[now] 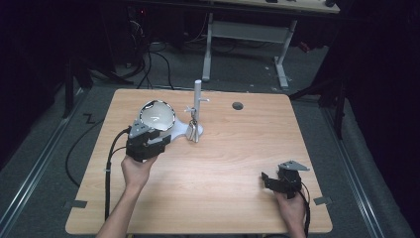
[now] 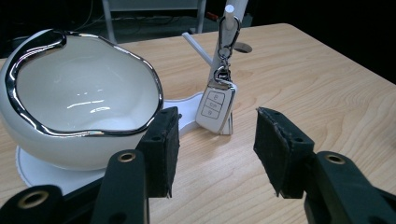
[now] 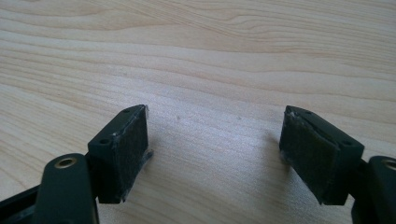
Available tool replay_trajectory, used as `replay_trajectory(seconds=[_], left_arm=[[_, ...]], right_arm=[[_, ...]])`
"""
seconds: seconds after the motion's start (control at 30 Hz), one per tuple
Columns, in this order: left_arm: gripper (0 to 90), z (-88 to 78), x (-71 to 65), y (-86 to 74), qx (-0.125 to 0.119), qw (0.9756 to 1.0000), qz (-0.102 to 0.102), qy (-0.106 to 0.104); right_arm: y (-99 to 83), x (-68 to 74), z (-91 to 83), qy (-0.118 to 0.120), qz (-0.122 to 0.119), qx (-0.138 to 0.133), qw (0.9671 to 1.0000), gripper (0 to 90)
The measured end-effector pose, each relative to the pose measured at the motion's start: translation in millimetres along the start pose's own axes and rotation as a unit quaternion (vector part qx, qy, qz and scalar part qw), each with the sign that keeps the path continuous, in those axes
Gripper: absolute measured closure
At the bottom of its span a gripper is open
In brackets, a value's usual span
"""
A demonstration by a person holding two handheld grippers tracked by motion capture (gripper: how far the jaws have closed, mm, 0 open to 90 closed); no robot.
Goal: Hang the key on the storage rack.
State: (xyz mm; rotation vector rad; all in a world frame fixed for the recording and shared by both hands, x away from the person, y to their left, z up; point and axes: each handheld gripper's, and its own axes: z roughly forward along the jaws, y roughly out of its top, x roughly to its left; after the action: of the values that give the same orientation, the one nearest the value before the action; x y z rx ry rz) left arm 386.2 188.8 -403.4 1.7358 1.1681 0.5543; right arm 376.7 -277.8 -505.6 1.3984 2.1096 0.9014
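Your car key fob (image 2: 215, 108) hangs by its metal clip from a peg on the white stand (image 2: 227, 28), its lower edge resting against the stand's flat white base (image 2: 187, 109). Right beside it on that base sits the white bowl with the chrome rim (image 2: 84, 93). Your left gripper (image 2: 217, 147) is parked just short of the fob, jaws about halfway apart with nothing between them; one pad (image 2: 163, 149) sits close up against the bowl's side, but I can't tell if it actually touches. Over near the table's (image 1: 223, 163) front right corner, your right gripper (image 3: 215, 156) hovers low over bare wood, jaws spread wide and holding nothing.
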Motion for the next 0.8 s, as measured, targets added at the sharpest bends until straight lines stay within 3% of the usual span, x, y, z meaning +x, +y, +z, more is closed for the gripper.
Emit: replay_trajectory(seconds=[0.8], left_arm=[[50.0, -19.3, 4.9, -15.2, -0.015, 0.9997, -0.019, -0.002]], right_arm=[[0.0, 0.0, 0.0, 0.0, 0.0, 0.0, 1.0, 23.7]])
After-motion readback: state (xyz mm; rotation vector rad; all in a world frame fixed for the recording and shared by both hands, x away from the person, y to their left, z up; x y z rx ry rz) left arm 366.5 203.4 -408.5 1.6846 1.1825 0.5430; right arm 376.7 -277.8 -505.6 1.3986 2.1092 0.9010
